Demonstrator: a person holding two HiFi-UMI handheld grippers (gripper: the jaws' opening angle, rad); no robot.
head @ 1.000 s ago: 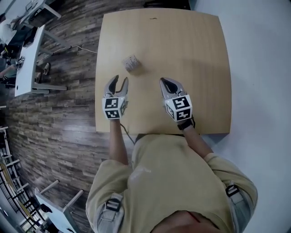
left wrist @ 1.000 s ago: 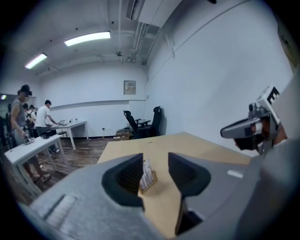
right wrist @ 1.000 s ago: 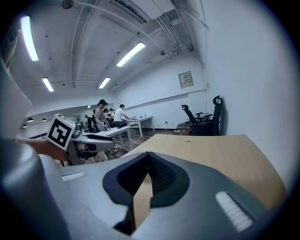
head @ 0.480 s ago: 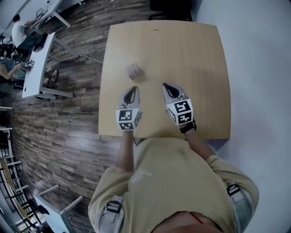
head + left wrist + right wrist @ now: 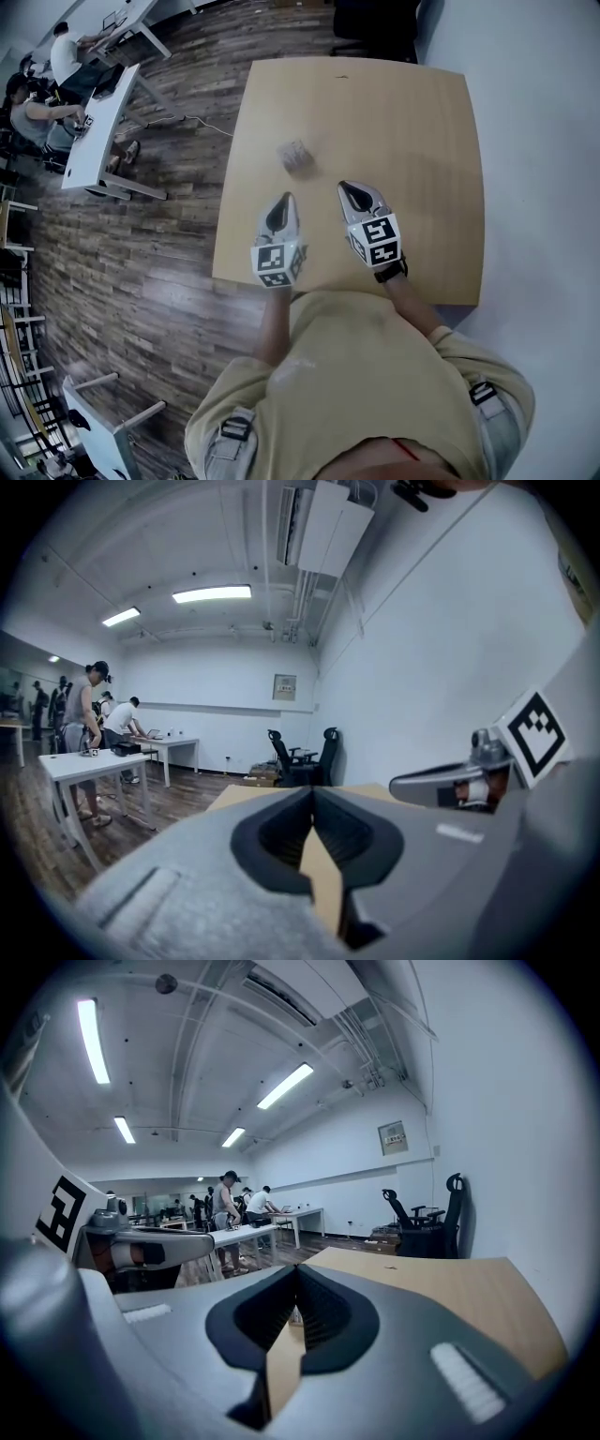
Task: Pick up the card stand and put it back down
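The plank wooden floor [image 5: 141, 253] runs off to the left, where people sit and stand at long white desks [image 5: 98, 122]. Two black office chairs [image 5: 300, 757] are parked at the far end, by a white wall with a small framed sign [image 5: 284, 686] whose print is too small to read. In the middle stands the light wooden table [image 5: 422, 131], square with rounded corners. A person in a tan shirt [image 5: 366, 375] stands against its near edge with both arms reaching over it. The left claw [image 5: 285, 200] sits over the near part of the table with its jaws closed tight, tip against tip, and nothing between them. The right claw [image 5: 348, 188] is just beside it, also pinched shut and empty. Each carries a white marker cube [image 5: 378, 240] printed with black square patterns, not letters. The card stand [image 5: 296, 157], a small pale thing, rests on the table beyond both claws. It is nearer the left one's tip and touched by neither.
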